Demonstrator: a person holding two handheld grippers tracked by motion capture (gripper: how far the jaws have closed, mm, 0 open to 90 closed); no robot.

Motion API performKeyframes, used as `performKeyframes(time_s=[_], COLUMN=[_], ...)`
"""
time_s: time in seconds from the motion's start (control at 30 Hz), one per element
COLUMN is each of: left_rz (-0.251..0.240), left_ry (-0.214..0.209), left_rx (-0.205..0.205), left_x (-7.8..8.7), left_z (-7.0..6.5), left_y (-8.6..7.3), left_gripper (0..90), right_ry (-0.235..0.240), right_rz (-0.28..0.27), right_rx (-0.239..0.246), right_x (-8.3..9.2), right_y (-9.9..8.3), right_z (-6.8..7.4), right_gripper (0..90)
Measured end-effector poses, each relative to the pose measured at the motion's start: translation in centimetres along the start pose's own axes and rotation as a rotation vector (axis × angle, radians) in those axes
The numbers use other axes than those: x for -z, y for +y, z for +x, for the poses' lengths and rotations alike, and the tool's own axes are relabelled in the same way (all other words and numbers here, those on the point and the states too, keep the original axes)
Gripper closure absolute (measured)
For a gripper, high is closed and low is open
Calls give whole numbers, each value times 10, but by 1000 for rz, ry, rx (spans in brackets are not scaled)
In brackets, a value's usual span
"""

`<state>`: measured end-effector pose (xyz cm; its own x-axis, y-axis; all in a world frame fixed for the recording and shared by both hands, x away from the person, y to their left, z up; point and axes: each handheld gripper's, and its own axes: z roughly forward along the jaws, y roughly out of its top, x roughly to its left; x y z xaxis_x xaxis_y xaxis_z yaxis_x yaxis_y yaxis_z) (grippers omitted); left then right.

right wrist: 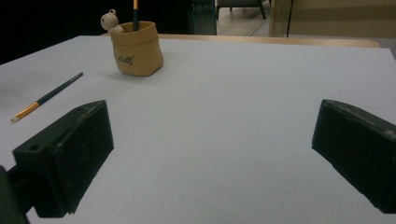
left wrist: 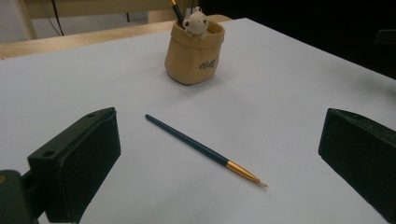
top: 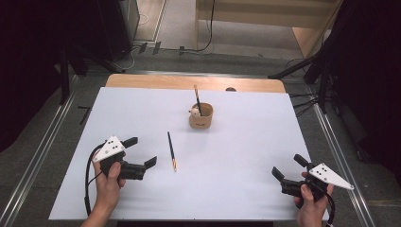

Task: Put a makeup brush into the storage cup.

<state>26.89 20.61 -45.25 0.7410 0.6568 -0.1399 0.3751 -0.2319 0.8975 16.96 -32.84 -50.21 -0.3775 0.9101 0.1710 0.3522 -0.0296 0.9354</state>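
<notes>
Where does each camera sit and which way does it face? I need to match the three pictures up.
High view: above the person's side, looking forward and down on the table; shows both hands, the left tongs and right tongs.
Left gripper view: rides the left tongs, looking along their open jaws at the paintbrush and pot.
Right gripper view: rides the right tongs, jaws open over bare table.
All three views share the paintbrush and the pot.
</notes>
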Motion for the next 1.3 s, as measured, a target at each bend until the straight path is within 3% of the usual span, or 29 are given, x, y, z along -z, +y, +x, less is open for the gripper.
performKeyframes(time_s=[0.43, 0.63, 1.03, 1.2, 1.3], left_rz=[130, 238, 384, 499, 541], left_ry=[-3, -8, 31, 75, 89], left_rx=[7, 35, 52, 62, 79], left_x=[-33, -49, -72, -83, -90], left_z=[-1, -2, -3, -1, -1], left_y=[18, 25, 33, 32, 31], left_gripper=[0, 0, 0, 0, 0], right_ry=[-2, -3, 7, 7, 12], right_rz=[14, 19, 32, 41, 53], right_rx=[9, 21, 25, 17, 21], right_x=[-2, -2, -6, -7, -8], right_y=[-2, -1, -4, -6, -8], right_z=[1, 3, 6, 6, 8], right_gripper=[0, 0, 0, 0, 0])
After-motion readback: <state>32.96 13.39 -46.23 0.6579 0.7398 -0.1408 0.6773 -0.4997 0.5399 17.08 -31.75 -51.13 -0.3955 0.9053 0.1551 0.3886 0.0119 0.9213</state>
